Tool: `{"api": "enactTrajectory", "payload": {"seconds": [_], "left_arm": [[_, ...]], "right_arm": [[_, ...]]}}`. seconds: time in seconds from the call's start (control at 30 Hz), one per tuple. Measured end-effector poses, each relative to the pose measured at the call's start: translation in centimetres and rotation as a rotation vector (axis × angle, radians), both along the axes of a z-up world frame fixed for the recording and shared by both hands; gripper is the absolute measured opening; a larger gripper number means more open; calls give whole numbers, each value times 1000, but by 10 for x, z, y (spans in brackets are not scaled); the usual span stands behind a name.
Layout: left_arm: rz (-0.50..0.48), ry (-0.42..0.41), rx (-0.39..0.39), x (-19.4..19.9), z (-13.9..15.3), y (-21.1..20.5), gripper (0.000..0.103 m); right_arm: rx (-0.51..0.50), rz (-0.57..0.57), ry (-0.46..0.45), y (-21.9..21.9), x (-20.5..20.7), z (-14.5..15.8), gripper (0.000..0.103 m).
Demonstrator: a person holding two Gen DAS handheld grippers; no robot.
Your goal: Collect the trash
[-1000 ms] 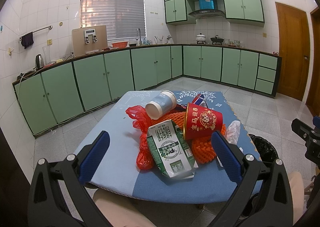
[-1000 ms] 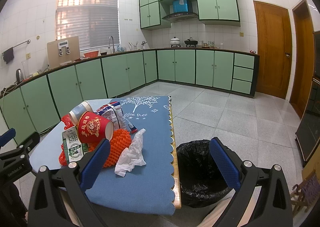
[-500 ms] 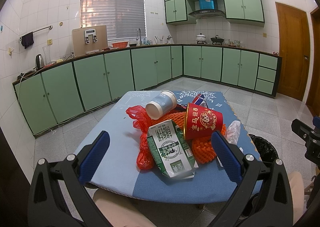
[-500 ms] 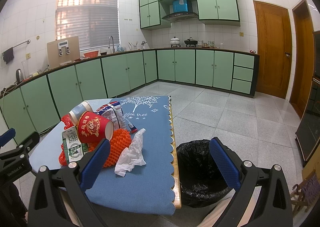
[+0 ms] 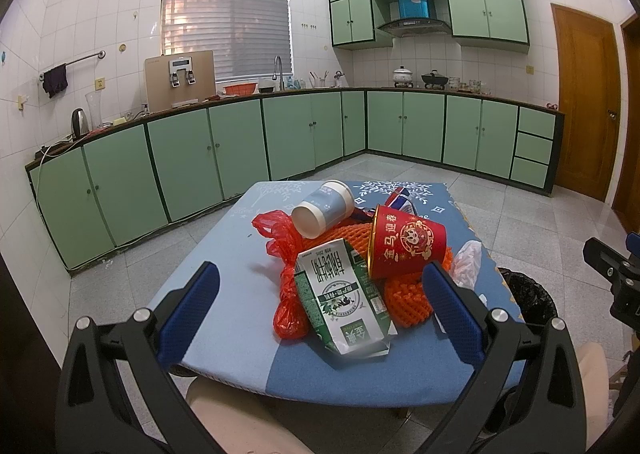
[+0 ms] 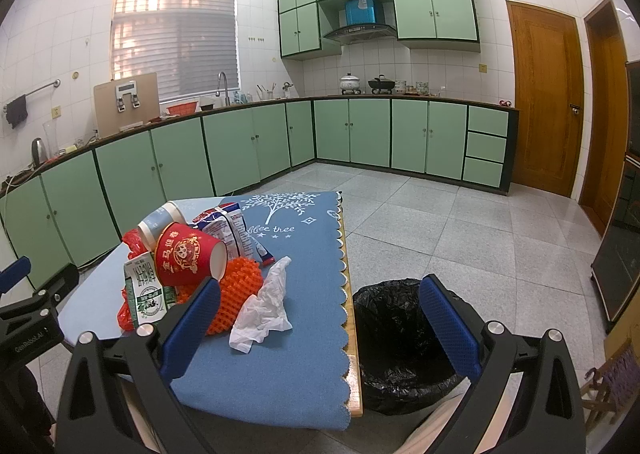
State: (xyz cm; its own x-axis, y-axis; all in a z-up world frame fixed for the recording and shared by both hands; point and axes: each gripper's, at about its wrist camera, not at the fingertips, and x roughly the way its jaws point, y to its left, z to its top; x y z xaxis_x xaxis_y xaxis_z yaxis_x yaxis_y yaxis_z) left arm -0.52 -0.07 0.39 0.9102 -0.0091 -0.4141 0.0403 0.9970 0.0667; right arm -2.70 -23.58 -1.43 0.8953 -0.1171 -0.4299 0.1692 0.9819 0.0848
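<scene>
Both tools hang over the near edge of the table point(image 5: 224, 318), the left tool point(image 5: 320, 310) released and holding nothing, the right tool point(image 6: 320, 326) likewise spread wide and empty. The trash sits heaped on the blue cloth: a green milk carton point(image 5: 340, 294) leaning on orange foam netting point(image 5: 404, 298), a red paper cup point(image 5: 408, 242) on its side, a blue-grey cup point(image 5: 324, 208) (also tipped over), a red plastic bag point(image 5: 286, 250) and a crumpled white tissue point(image 6: 266, 302). A bin lined with a black bag point(image 6: 400, 342) stands on the floor just beside the table's right edge.

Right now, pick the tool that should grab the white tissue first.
Right. The right tool hangs open just before the white tissue, with the black-lined bin beside it. The left tool, also open, faces the milk carton.
</scene>
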Motion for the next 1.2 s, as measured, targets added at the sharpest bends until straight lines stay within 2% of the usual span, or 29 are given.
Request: {"api": "enactTrajectory", "payload": {"seconds": [1.2], "left_arm": [[2,9,-1,4,-4,3,98]], "right_arm": [[-3,12,5,1,3,-1,97]]}}
